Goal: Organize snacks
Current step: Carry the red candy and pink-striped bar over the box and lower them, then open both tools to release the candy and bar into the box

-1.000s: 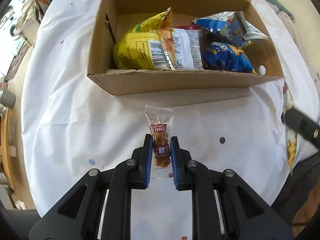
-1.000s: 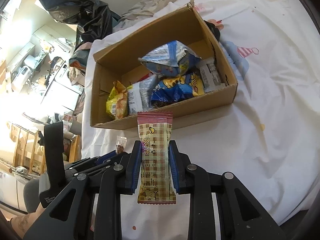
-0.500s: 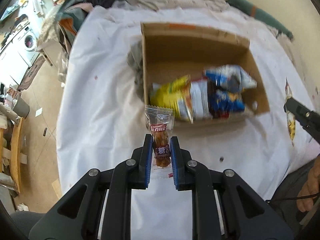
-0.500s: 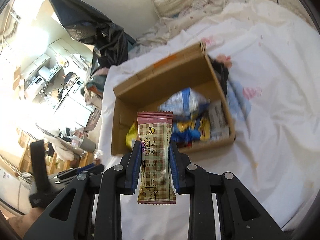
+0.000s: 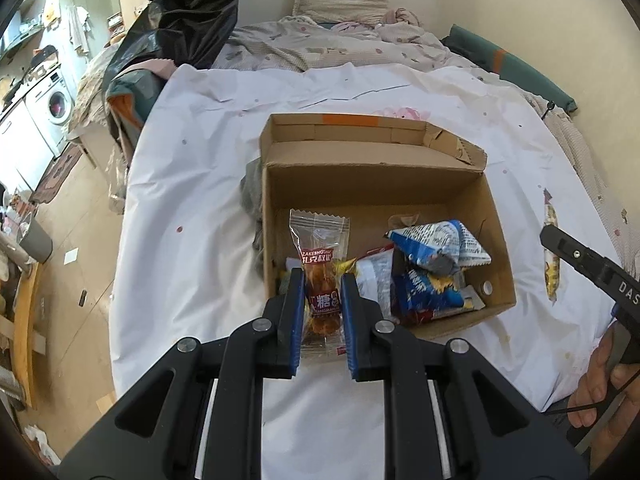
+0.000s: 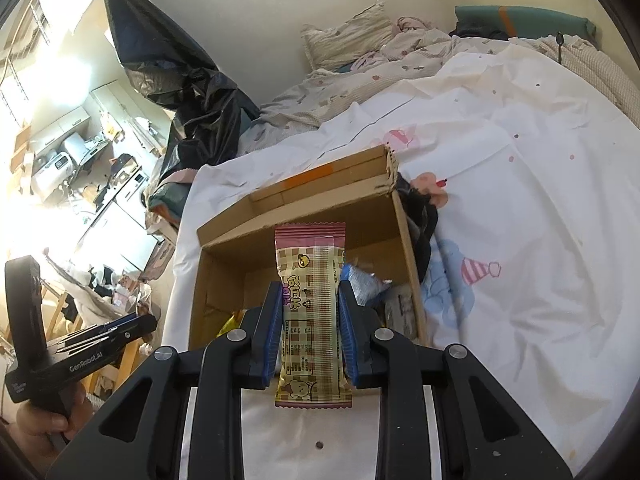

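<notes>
Above the cardboard box (image 5: pixel 384 200), two snacks are held ready, one in each gripper

Between the blue pads of the left gripper (image 5: pixel 322 316) stands a clear red-printed snack packet (image 5: pixel 320 256), pinched at its lower half so that its top points up over the near left corner of the box; the right gripper (image 6: pixel 308 328) pinches a checked pink-edged wafer bar (image 6: pixel 310 296) by its long sides, upright, over the near wall of the box as its own camera sees it. Each is gripped low, I think so that it can drop freely when the jaws open. Inside the box, blue chip bags (image 5: pixel 432 264) and a white packet (image 5: pixel 374 280) lie crowded against the near wall, so the far part of the floor is free. All this rests on a white sheet (image 5: pixel 192 208) covering a bed, and a hand (image 5: pixel 600 376) holds the other tool at the right edge
</notes>
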Motion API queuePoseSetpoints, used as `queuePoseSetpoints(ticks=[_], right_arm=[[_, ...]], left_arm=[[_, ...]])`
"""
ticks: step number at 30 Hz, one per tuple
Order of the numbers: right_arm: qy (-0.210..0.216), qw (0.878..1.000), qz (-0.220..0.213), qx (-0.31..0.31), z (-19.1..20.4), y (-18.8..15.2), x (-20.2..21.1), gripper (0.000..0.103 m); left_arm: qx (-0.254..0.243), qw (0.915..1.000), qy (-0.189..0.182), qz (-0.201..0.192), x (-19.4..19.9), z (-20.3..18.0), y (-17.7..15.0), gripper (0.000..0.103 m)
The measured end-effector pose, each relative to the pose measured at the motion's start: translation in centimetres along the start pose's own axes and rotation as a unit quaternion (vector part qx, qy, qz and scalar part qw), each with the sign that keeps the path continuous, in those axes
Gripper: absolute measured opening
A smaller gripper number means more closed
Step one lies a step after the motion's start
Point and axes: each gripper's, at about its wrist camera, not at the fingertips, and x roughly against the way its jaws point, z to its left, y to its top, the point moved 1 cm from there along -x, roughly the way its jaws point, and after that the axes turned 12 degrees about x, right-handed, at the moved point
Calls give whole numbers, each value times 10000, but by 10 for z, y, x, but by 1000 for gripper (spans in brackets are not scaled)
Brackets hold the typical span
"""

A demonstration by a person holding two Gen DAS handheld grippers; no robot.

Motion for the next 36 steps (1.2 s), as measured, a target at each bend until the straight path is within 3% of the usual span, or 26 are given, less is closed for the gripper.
queuePoseSetpoints(ticks=[10, 20, 31, 36], right_arm=[[-104, 9996, 232, 116, -3, 8, -36, 28], [-64, 9981, 607, 128, 3, -1, -66, 28], [-60, 9955, 943, 10, 0, -11, -89, 29], [-29, 9956, 938, 24, 2, -13, -89, 31]], left_arm=[[19, 9998, -155, 82, -33, -13, 14, 14], [-227, 9995, -207, 81, -72, -13, 3, 15], [337, 9975, -371, 491, -93, -2, 8, 16], [242, 9980, -360, 456, -92, -7, 8, 19]])
